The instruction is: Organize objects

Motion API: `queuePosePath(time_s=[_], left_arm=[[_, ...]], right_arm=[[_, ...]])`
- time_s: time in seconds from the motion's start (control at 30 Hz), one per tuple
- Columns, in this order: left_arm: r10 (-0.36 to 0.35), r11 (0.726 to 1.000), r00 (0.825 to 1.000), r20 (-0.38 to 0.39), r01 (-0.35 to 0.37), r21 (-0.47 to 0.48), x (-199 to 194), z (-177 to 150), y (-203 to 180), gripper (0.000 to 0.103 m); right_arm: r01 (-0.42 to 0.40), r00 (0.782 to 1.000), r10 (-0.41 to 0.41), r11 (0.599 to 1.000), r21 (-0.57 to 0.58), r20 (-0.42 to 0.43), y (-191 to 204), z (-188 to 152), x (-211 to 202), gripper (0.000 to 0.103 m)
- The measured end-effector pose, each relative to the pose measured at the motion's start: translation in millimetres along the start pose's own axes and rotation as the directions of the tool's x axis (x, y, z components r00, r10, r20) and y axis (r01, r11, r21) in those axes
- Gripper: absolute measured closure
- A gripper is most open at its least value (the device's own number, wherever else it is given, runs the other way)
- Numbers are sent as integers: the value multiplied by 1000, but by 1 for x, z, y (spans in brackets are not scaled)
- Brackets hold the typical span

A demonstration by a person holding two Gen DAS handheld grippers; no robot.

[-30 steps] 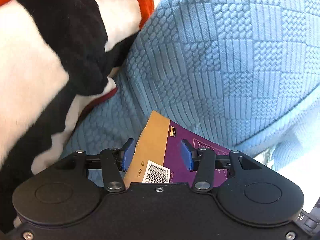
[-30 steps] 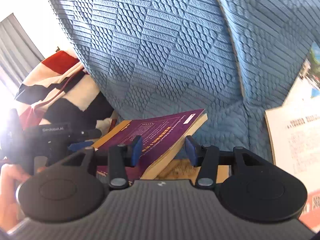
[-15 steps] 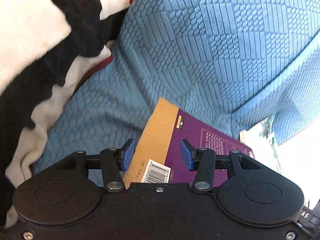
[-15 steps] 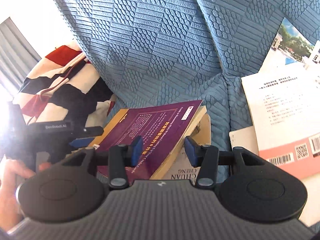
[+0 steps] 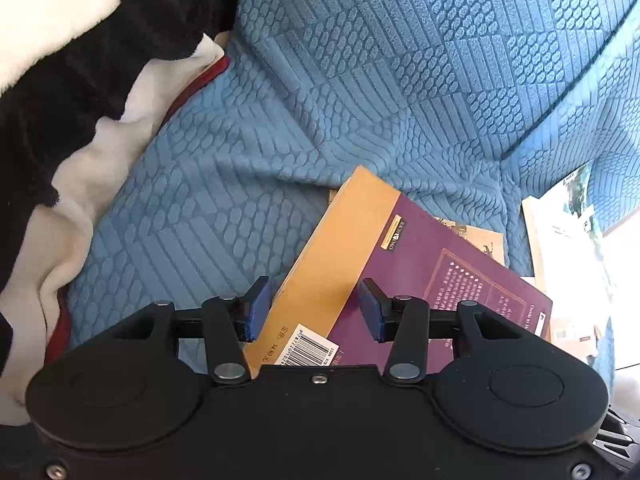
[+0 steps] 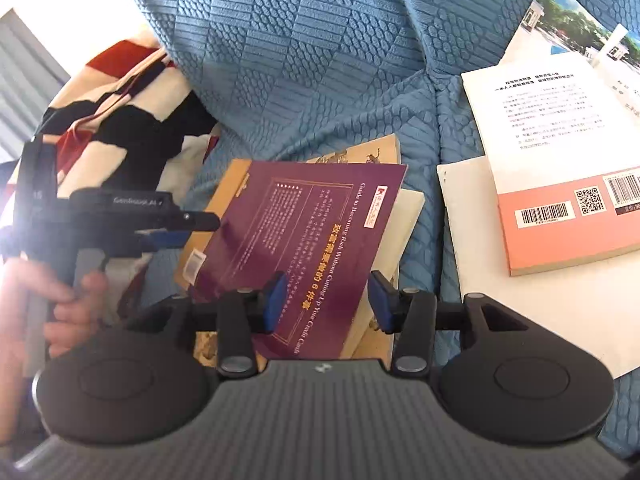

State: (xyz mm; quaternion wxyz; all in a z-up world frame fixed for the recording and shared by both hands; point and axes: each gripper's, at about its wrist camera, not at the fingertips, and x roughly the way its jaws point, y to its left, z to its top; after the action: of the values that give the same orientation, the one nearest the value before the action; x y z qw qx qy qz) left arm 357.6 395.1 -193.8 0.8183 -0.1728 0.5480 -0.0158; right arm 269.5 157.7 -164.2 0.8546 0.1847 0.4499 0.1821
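Note:
A thick purple book (image 5: 440, 272) with an orange spine strip and a barcode is carried between both grippers over the blue sofa seat (image 5: 224, 216). My left gripper (image 5: 314, 312) is shut on its barcode corner, one pad at the orange edge and the other over the cover. In the right wrist view the same purple book (image 6: 304, 232) has its opposite corner in my right gripper (image 6: 328, 304), which is shut on it. The left gripper (image 6: 180, 228) shows there from the side, clamped on the spine edge. Just below the purple book lies a tan illustrated book (image 6: 360, 154); whether they touch I cannot tell.
A white and salmon book (image 6: 560, 160) lies on a larger white book (image 6: 540, 312) at the right. A black, white and red blanket (image 5: 60, 80) is heaped at the left. The blue sofa backrest (image 6: 300, 60) rises behind. A hand (image 6: 68, 308) holds the left gripper's handle.
Both grippers have moved along the sofa and down a little with the purple book held between them. The tan book and the white books have come into view beneath and beside it.

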Motion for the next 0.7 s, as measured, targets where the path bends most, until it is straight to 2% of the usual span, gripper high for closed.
queuePosePath(time_s=[0.17,0.3,0.5,0.7], left_arm=[[-23,1000,1000,9,23,-18,-3,0,4,56],[-51,995,998,44,55,-87,-17,-2,14,54],[-20,990,992,123,37,-137,-44,-17,19,49],[-36,985,993,112,55,-166,-50,-31,19,47]], right_arm=[[6,1000,-7,1000,-16,-16,-1,-3,-1,56],[29,1000,-28,999,-36,6,0,2,-7,55],[40,997,-37,999,-37,63,-7,16,-15,52],[45,997,-42,998,-44,69,-11,31,-9,50]])
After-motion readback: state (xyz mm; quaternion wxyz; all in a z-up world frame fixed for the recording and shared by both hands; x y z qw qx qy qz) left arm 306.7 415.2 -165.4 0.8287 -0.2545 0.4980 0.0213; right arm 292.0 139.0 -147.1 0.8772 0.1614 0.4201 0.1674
